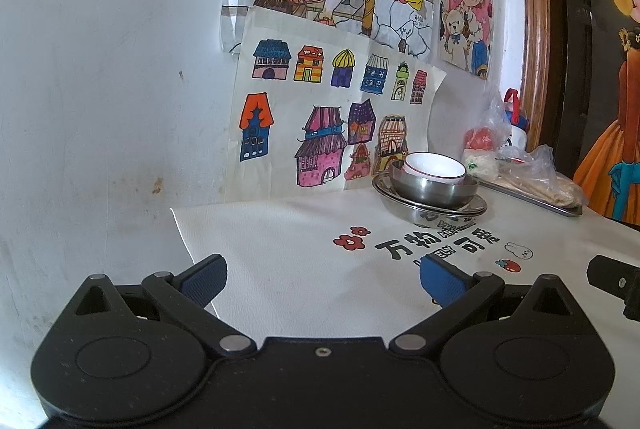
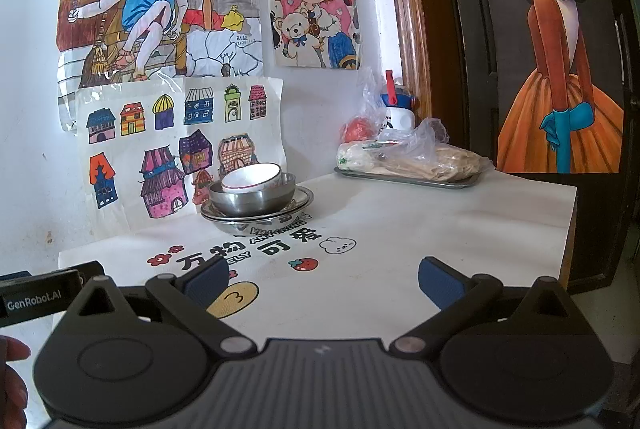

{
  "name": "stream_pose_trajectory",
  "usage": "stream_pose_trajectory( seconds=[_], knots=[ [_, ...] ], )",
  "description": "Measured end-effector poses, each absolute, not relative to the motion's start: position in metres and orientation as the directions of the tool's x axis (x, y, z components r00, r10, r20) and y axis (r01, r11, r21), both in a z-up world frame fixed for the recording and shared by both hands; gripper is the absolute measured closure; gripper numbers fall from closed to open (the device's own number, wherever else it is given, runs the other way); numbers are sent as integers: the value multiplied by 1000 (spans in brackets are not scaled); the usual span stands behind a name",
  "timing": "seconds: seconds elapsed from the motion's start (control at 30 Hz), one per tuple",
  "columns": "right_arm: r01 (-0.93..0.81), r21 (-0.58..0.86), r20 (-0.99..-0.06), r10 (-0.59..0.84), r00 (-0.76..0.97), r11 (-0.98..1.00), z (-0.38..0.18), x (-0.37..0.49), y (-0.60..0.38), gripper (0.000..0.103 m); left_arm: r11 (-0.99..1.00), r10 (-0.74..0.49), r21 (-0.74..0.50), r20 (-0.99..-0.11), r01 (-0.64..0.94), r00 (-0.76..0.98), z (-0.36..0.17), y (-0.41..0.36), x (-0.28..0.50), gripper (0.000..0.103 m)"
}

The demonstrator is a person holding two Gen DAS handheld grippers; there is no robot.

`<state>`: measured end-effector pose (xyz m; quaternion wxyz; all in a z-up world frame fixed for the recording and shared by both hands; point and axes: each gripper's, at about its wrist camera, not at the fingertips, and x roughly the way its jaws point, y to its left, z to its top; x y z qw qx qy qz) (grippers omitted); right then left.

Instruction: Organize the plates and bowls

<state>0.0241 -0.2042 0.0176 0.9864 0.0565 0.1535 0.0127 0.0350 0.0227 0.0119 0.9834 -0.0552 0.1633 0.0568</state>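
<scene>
The left gripper (image 1: 322, 279) hangs above the white table mat (image 1: 280, 229) with its blue-padded fingers (image 1: 204, 279) spread wide and nothing between them; the right gripper (image 2: 324, 281) is spread just as wide, also empty, over the same mat near a printed strawberry (image 2: 304, 263) that lies just ahead of it.

The stack of dishes sits well ahead of both claws, close to the wall; from the left gripper it lies ahead and to the right, from the right gripper ahead and to the left. A white bowl with a red rim (image 1: 434, 167) (image 2: 251, 178) rests tilted inside a steel bowl (image 1: 434, 191) (image 2: 252, 201), which stands on steel plates (image 1: 432, 211) (image 2: 256, 219), the whole pile touching the mat.

Farther ahead and right of the stack, a metal tray (image 2: 404, 178) carries plastic-bagged food (image 2: 424, 153); children's drawings (image 2: 176, 133) hang on the wall behind the dishes.

At the left edge of the right wrist view, part of the other gripper and a person's fingers (image 2: 14, 369) show.
</scene>
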Motion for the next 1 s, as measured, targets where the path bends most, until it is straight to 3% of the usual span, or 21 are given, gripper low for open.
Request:
stream_pose_trajectory(
  seconds=[1.0],
  knots=[
    [-11, 114, -303, 45, 952, 993, 18, 24, -205, 0, 986, 81, -113, -321, -124, 944, 17, 25, 33, 1]
  ],
)
